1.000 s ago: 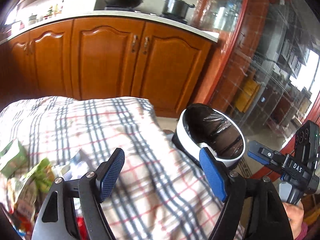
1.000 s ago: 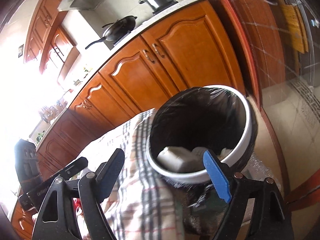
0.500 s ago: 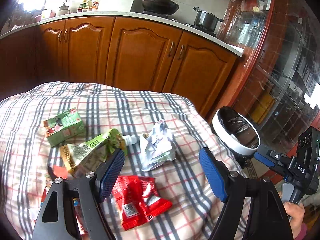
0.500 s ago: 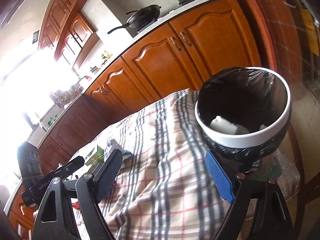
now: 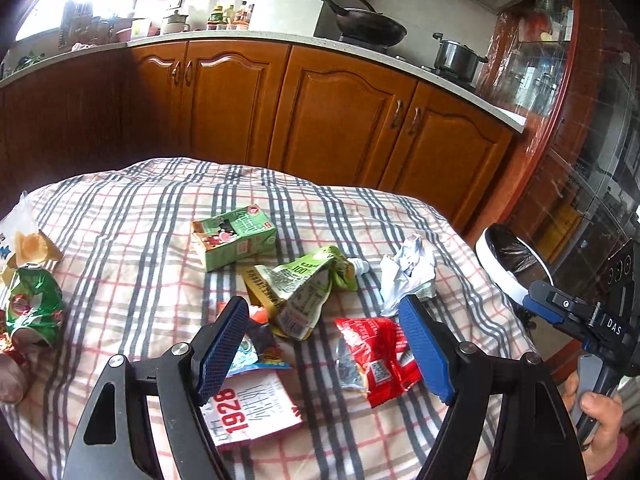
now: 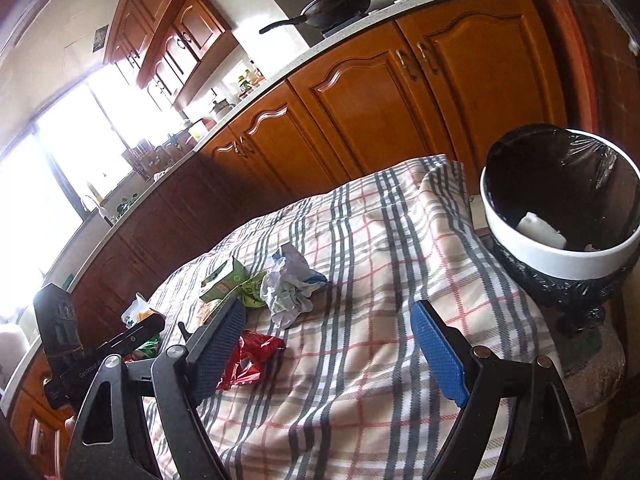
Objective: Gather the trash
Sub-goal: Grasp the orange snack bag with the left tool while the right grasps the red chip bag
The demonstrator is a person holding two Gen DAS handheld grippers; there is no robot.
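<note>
Trash lies on a plaid-covered table (image 5: pixel 132 216): a green carton (image 5: pixel 234 236), a green pouch (image 5: pixel 300 288), crumpled white paper (image 5: pixel 408 272), a red wrapper (image 5: pixel 376 356), a white "1928" packet (image 5: pixel 252 408) and a green can (image 5: pixel 34 304). My left gripper (image 5: pixel 324 352) is open and empty above the red wrapper and packet. My right gripper (image 6: pixel 328 352) is open and empty over the table's right part, right of the red wrapper (image 6: pixel 248 356) and crumpled paper (image 6: pixel 288 284). A white bin with a black liner (image 6: pixel 560 216) stands off the table's right end and holds a white item.
Wooden kitchen cabinets (image 5: pixel 340 116) run behind the table, with a wok (image 5: pixel 368 26) and a pot (image 5: pixel 456 54) on the counter. A chip bag (image 5: pixel 24 240) lies at the table's left edge. The bin also shows in the left wrist view (image 5: pixel 504 268).
Both grippers have pulled back from the bin toward the table's middle. The trash pile has come into view under the left gripper. Both stay open.
</note>
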